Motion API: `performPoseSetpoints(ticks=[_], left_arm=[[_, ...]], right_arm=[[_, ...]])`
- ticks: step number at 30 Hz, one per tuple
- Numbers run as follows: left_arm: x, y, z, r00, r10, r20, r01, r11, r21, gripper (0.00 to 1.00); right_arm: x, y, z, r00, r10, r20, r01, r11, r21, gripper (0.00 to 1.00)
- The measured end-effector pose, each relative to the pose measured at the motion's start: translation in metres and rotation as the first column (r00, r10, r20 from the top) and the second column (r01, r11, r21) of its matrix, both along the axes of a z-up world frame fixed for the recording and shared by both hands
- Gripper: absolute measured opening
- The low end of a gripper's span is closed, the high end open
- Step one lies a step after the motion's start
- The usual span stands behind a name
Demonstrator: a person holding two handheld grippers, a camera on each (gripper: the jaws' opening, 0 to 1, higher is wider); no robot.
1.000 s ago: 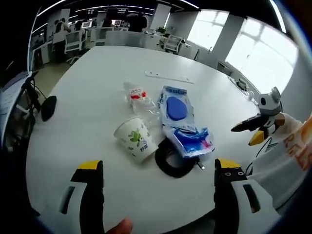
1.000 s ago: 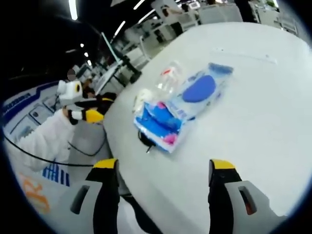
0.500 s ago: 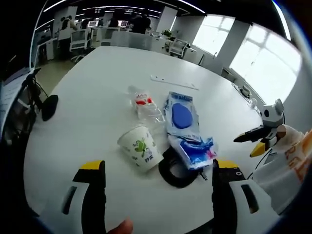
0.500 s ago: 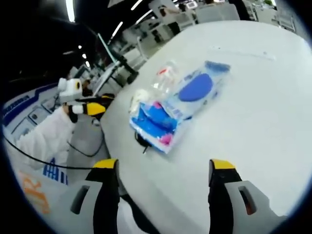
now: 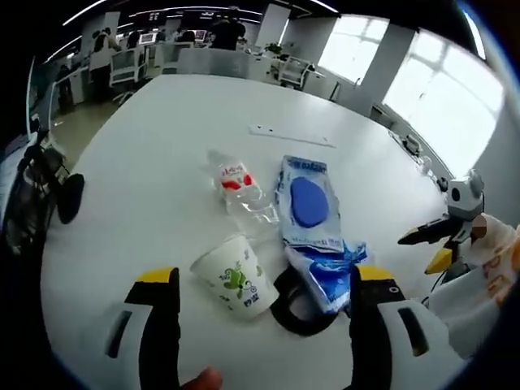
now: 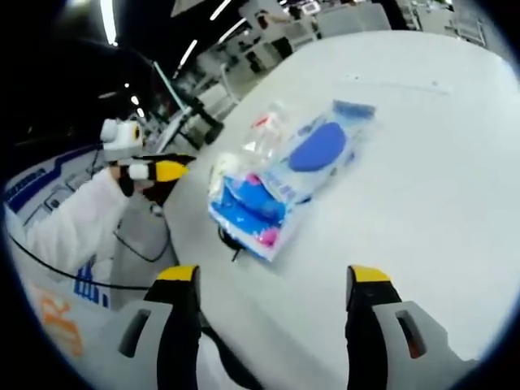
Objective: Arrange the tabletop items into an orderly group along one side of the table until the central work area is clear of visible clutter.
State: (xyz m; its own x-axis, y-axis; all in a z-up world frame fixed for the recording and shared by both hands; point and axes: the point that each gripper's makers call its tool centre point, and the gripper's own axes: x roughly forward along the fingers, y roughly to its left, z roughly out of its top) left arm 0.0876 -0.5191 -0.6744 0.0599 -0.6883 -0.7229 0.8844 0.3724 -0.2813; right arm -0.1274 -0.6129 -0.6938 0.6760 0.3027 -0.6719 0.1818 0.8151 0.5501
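A cluster of items lies on the round white table (image 5: 146,179). A paper cup (image 5: 234,284) with a green print lies on its side. Behind it are a clear plastic bottle (image 5: 240,185) with a red label and a long blue package (image 5: 307,203). The package's crumpled end (image 5: 329,268) rests over a black ring (image 5: 296,307). My left gripper (image 5: 264,276) is open, just short of the cup and ring. My right gripper (image 6: 272,276) is open above the table, nearer than the blue package (image 6: 313,150), the bottle (image 6: 264,130) and the cup (image 6: 226,166).
A thin white strip (image 5: 280,136) lies farther out on the table. The right gripper (image 5: 435,244) and a white sleeve (image 5: 479,268) show at the table's right edge. The left gripper (image 6: 158,172) hangs beyond the table's edge. Office desks and chairs stand behind.
The left gripper view has drawn closer to the cup and ring, which now sit between its jaws. The right gripper view has shifted slightly. The items themselves have not moved.
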Motion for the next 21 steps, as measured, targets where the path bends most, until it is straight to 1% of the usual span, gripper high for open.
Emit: performPoseSetpoints(ticks=[3, 5, 8, 12, 19, 21], left_arm=[[0.003, -0.01, 0.004, 1.0, 0.011, -0.006, -0.011, 1.0, -0.023, 0.86], [0.004, -0.014, 0.004, 1.0, 0.013, -0.004, -0.013, 1.0, -0.023, 0.86], [0.007, -0.019, 0.002, 1.0, 0.012, 0.002, -0.012, 1.0, -0.007, 0.86], [0.013, -0.026, 0.001, 0.999, 0.03, 0.018, -0.03, 1.0, -0.002, 0.83], [0.018, -0.038, -0.003, 0.999, 0.042, 0.007, -0.042, 0.999, 0.013, 0.82], [0.019, -0.041, -0.004, 0.999, 0.046, 0.004, -0.046, 0.999, 0.02, 0.81]], right_arm=[[-0.002, 0.001, -0.001, 1.0, 0.0, -0.007, 0.0, 1.0, 0.004, 0.72], [-0.002, 0.001, -0.002, 1.0, 0.003, -0.011, -0.003, 1.0, 0.005, 0.72], [-0.001, 0.002, -0.003, 1.0, 0.004, -0.013, -0.004, 1.0, 0.005, 0.72], [-0.001, 0.004, -0.004, 1.0, 0.005, -0.015, -0.005, 1.0, 0.012, 0.71], [-0.002, 0.004, -0.007, 1.0, -0.006, -0.019, 0.007, 0.999, 0.035, 0.71], [-0.001, 0.003, -0.007, 1.0, -0.004, -0.017, 0.005, 1.0, 0.031, 0.71]])
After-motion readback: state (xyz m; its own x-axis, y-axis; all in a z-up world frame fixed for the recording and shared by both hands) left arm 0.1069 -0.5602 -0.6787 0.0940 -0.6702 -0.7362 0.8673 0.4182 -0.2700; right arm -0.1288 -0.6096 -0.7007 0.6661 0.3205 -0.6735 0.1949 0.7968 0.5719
